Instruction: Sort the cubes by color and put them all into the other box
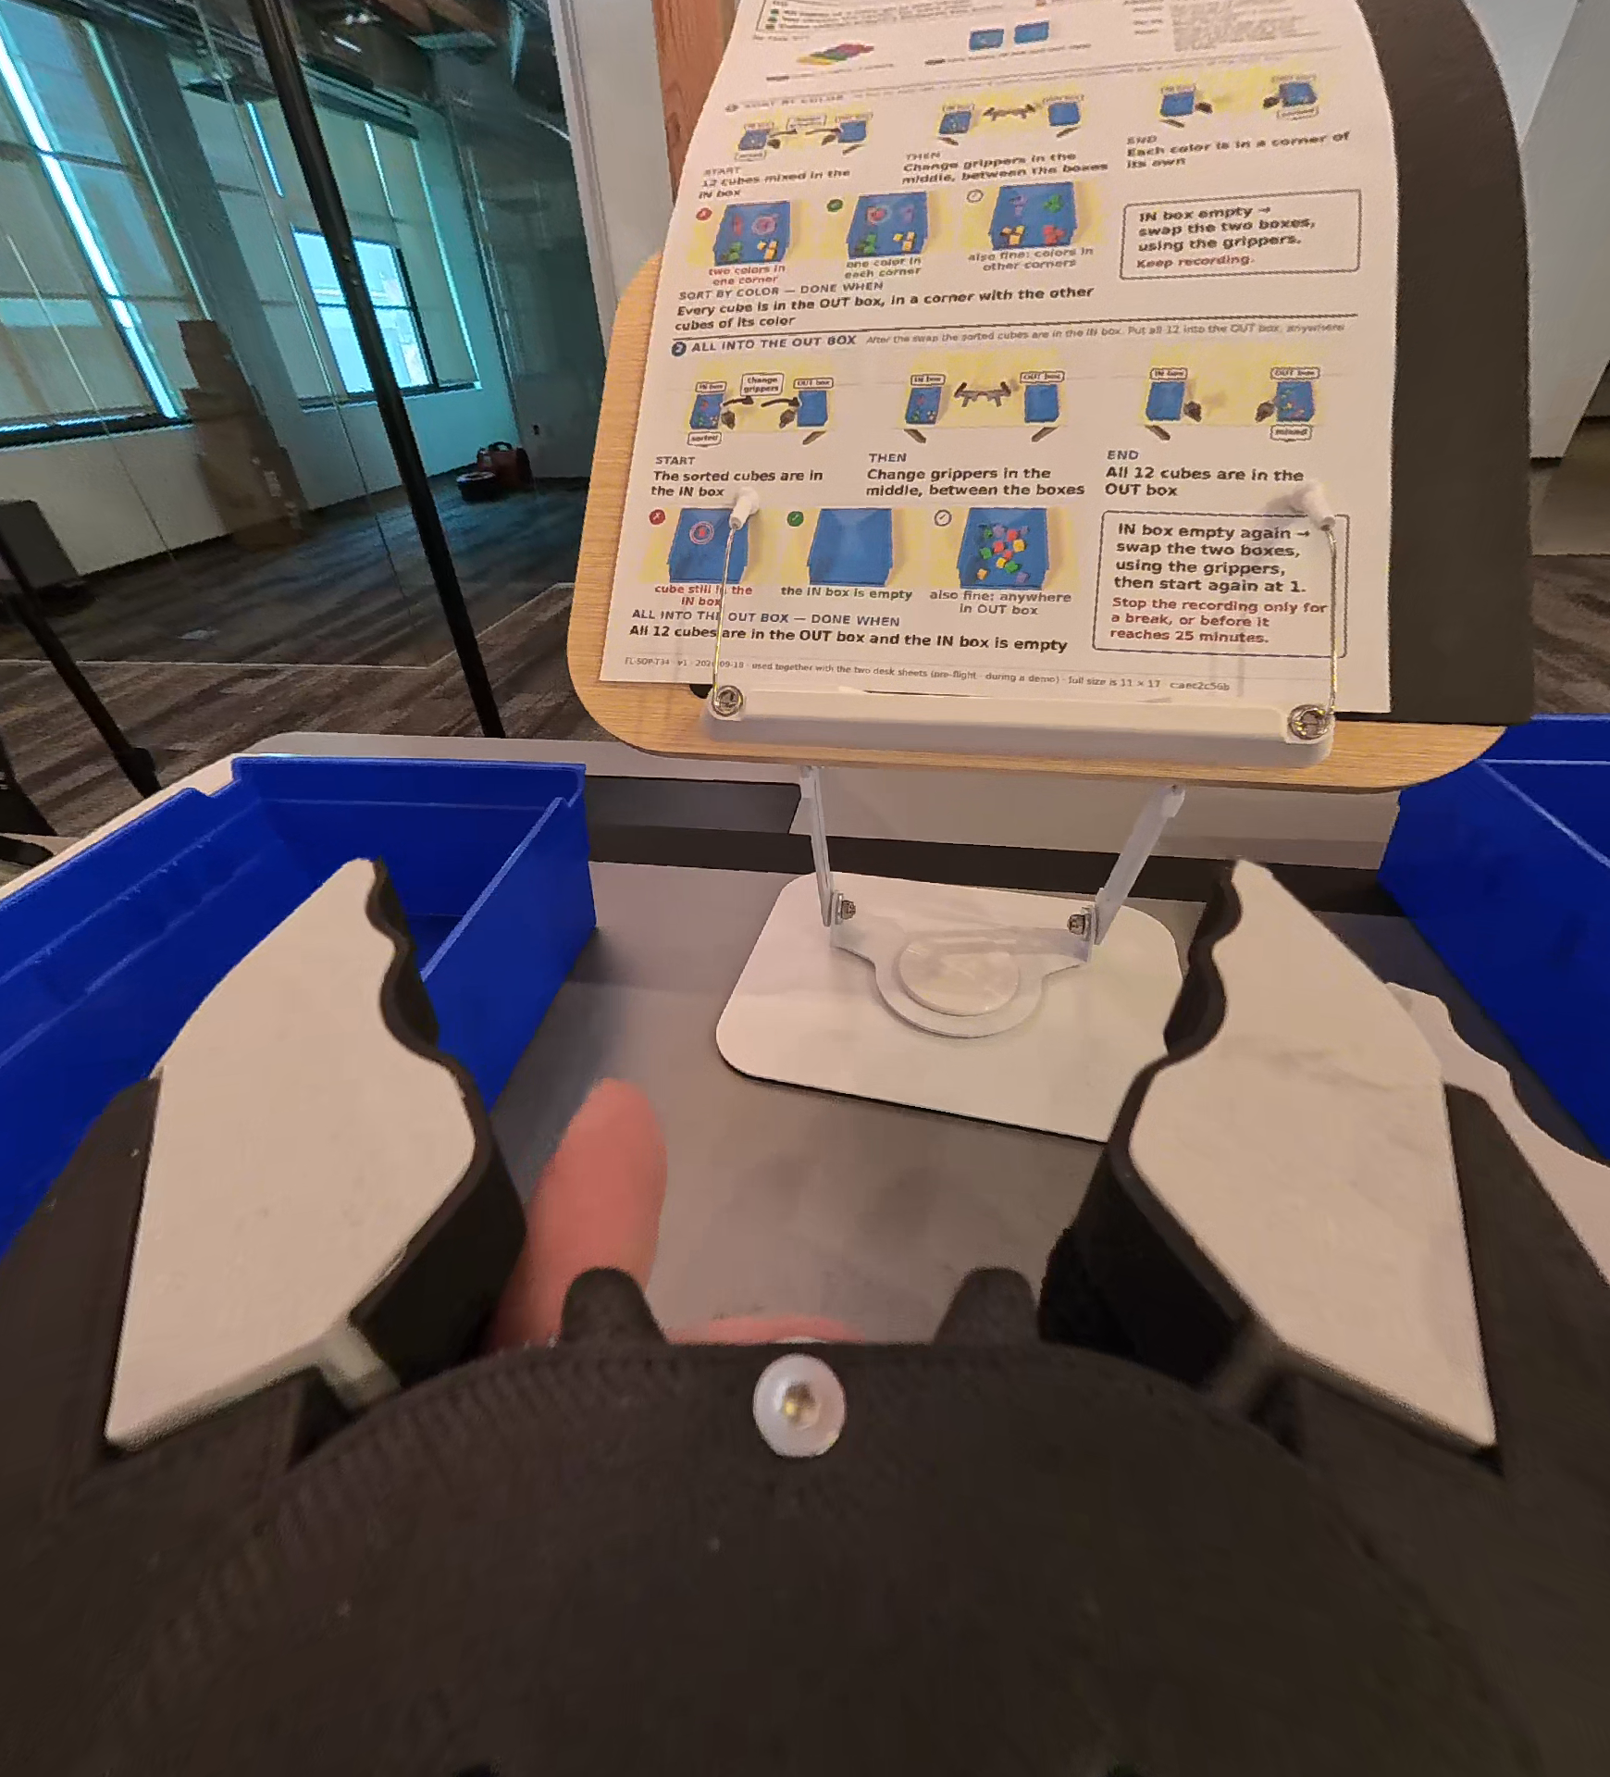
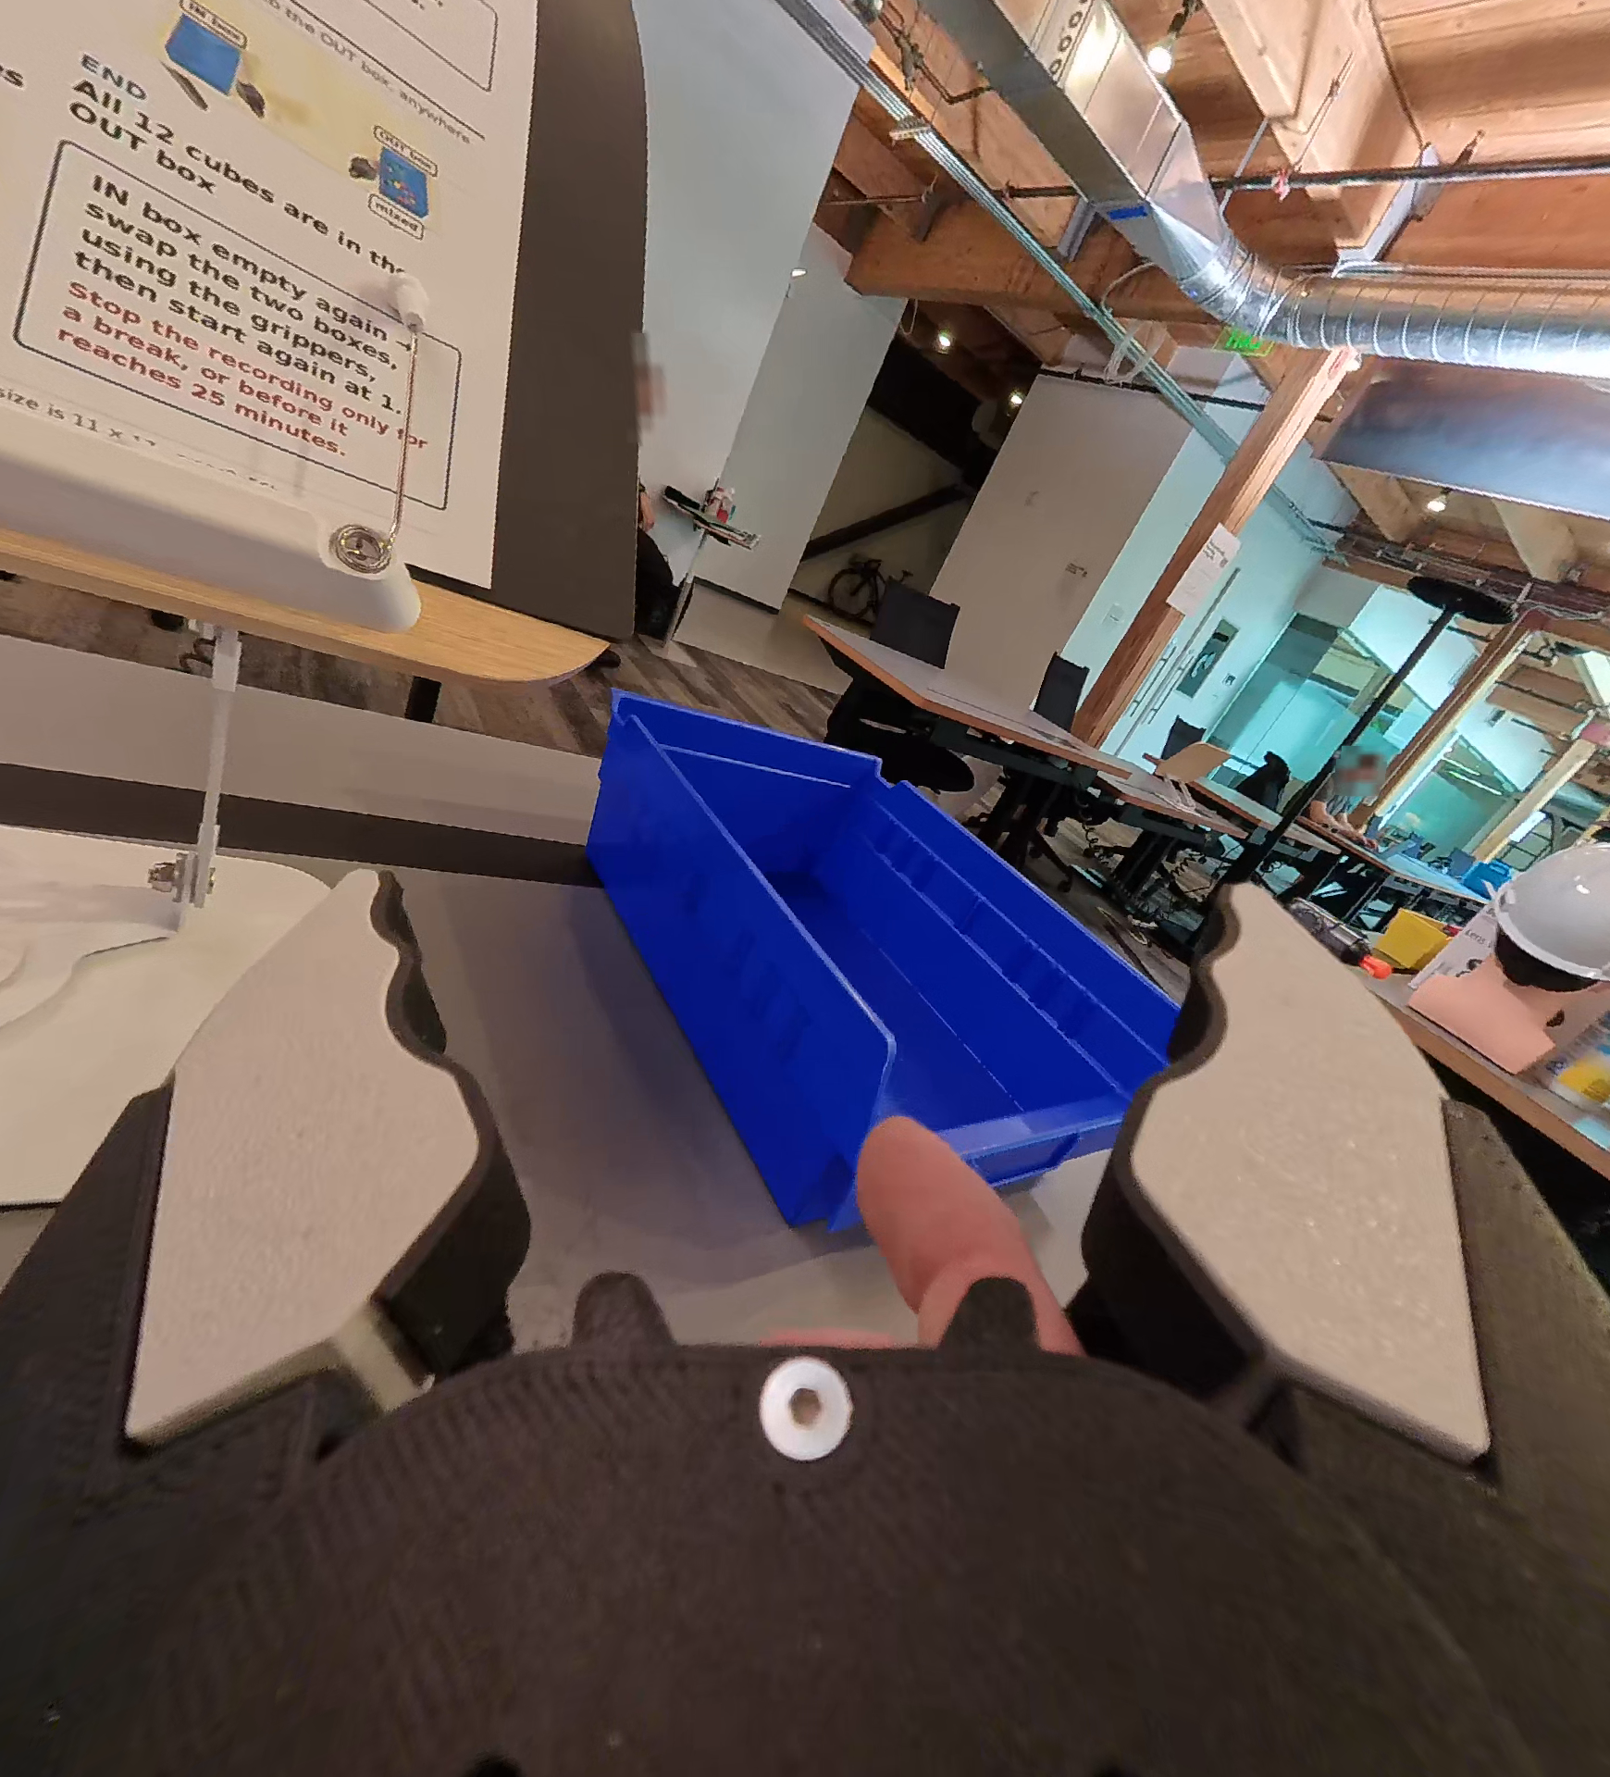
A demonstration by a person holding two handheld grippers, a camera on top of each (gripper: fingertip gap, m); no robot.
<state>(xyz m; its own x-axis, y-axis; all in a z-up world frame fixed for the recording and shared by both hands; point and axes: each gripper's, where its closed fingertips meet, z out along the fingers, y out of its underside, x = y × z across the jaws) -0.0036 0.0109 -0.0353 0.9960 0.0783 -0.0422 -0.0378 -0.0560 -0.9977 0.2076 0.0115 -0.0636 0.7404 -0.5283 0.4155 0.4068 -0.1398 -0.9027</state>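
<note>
Printed instruction sheet (image 1: 993, 385) clipped on the wooden stand (image 1: 609, 615) at 12 o'clock: text and diagrams legible. Green ceiling sign (image 2: 1246, 339) at 1 o'clock, unreadable. Nothing else lettered.

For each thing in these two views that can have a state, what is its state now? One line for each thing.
Left gripper: open, holding nothing.
Right gripper: open, holding nothing.
Left blue box: upright on the table, no cubes in the visible part.
Right blue box: upright on the table, the inside that shows is empty.
Instruction sheet: clipped on its tilted stand.
White helmet: sitting on a dummy head.
</note>
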